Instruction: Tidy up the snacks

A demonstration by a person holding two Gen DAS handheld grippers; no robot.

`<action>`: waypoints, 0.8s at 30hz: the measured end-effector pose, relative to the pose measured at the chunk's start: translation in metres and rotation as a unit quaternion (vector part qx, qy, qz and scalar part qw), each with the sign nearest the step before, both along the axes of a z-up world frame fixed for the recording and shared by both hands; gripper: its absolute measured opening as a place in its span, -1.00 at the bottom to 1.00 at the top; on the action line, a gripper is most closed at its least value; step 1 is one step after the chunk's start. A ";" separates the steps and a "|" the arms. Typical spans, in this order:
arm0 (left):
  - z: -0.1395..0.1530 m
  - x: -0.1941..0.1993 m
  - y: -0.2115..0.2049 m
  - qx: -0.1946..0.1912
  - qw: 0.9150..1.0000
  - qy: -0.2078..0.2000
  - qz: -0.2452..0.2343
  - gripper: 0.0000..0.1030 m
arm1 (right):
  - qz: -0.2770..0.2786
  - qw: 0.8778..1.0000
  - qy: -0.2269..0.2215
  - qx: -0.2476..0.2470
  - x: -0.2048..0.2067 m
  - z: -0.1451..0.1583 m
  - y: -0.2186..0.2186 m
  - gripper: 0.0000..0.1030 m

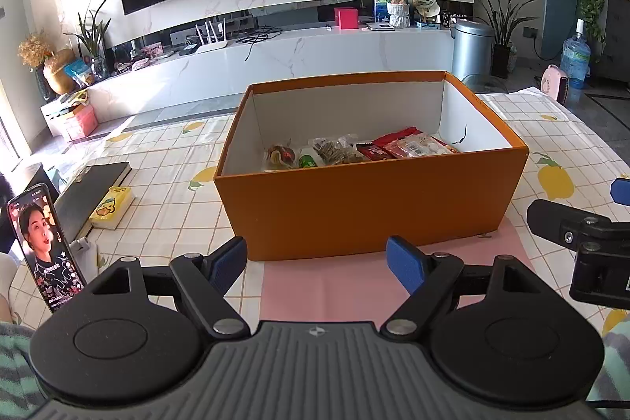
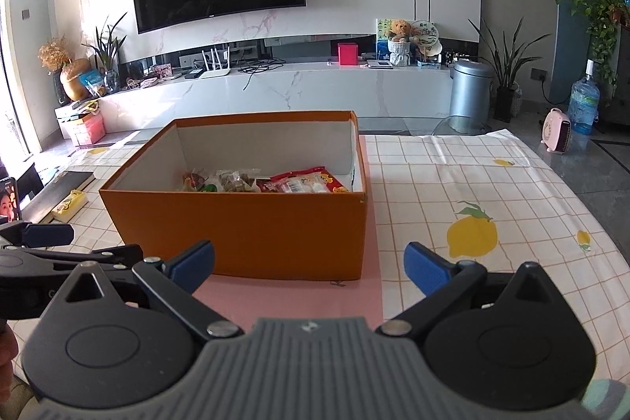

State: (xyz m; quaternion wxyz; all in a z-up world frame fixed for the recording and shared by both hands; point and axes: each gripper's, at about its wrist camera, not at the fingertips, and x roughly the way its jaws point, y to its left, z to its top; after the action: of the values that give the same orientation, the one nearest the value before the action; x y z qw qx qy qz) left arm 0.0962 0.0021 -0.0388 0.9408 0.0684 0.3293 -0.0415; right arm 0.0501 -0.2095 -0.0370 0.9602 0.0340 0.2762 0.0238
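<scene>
Hovering side by side before the orange cardboard box (image 1: 370, 207), left tongs (image 1: 317, 264) and right tongs (image 2: 309, 268) both spread wide, gripping nothing. Snacks (image 1: 354, 150) already lying inside on the box floor: crinkly plastic packets, red and clear. Likely between picks or finished; next needing a loose packet, none visible on the checked table (image 2: 472, 184).

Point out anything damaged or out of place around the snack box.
The orange box has a dark crack-like mark on its right inner wall. A yellow packet lies outside it, beside a dark book.
</scene>
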 end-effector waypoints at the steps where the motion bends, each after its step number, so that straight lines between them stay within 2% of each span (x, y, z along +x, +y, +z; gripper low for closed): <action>1: 0.001 0.000 -0.001 0.001 1.000 0.000 -0.001 0.83 | 0.000 1.000 0.000 0.000 0.000 0.000 0.000 0.92; 24: 0.011 -0.002 -0.002 -0.003 1.000 -0.006 -0.002 0.83 | -0.002 1.000 -0.011 -0.002 -0.003 0.003 -0.003 0.92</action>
State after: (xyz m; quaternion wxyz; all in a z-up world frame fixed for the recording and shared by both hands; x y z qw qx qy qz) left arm 0.0944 0.0002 -0.0282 0.9430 0.0663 0.3231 -0.0443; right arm 0.0467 -0.2126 -0.0340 0.9633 0.0326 0.2655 0.0218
